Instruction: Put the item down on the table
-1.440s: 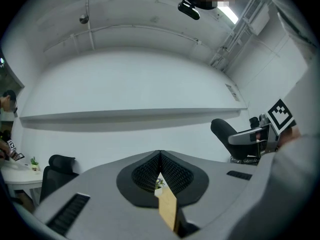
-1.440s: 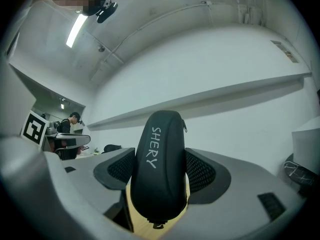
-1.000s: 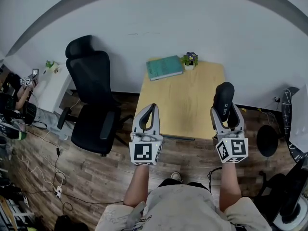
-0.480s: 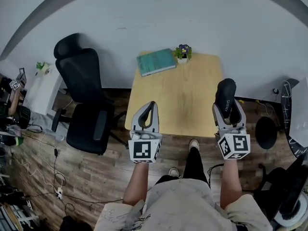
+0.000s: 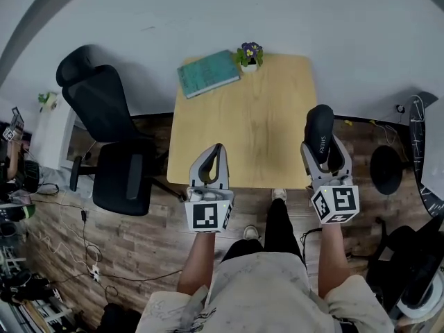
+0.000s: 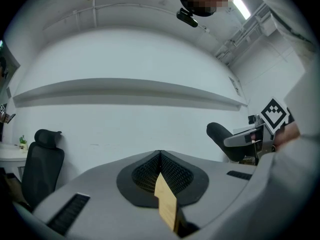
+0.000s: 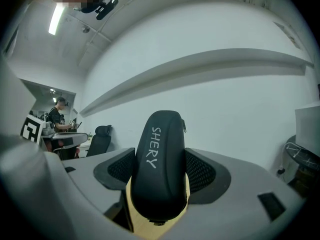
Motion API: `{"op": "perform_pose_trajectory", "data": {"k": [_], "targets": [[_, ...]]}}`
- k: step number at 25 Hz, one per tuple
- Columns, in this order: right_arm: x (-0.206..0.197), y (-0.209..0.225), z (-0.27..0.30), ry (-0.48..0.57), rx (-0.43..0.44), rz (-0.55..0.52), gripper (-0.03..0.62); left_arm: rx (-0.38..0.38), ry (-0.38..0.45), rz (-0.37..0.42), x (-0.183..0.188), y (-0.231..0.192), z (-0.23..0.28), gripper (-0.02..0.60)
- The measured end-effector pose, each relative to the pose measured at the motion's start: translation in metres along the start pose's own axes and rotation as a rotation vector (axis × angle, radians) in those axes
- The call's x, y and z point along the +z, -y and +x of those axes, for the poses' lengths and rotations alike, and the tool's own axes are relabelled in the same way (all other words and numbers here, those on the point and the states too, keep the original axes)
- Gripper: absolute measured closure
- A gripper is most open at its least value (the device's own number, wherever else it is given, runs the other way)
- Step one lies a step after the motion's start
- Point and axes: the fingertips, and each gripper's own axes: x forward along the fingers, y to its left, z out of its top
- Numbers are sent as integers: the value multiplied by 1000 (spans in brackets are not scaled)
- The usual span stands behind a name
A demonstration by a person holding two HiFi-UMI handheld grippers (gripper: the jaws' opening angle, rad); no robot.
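Clamping black case (image 7: 160, 164) between right gripper (image 5: 323, 151) jaws | left gripper (image 5: 218, 150) pressed together, holding nothing | both at table's (image 5: 257, 103) near edge

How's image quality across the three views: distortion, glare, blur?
Head view: heavy fisheye, with the grey wall band bowed into an arc; the table is evenly lit and sharp. Left gripper view: black vignette at the corners, and the ceiling light is blown out. Right gripper view: same vignette, and the black case is crisp, its print readable.
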Motion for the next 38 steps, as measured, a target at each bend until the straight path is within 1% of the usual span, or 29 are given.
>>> {"op": "perform_pose_trajectory", "data": {"k": [4,15,19,23,30,35,38], "targets": [[-31,8,4,-74,-2,9,269,-2,-29,-12,-22,9,8,575],[-131,18,6,-340,8,0,269,-34,-152,-58,-92,43,12,575],[-165,20,3,-453,6,-7,269,-52,-182,-79,-110,56,11,575],[-195,20,0,-563,25,-15,269,-59,-206,-96,-124,65,11,575],[-232,13,-5,-717,67,-37,269,-67,-237,-110,-140,71,11,574],[-249,10,-6,-783,86,-62,269,-76,-243,-120,-144,74,11,575],[-255,9,-6,-815,91,-99,269,-79,-245,-125,-147,74,11,575]]}}
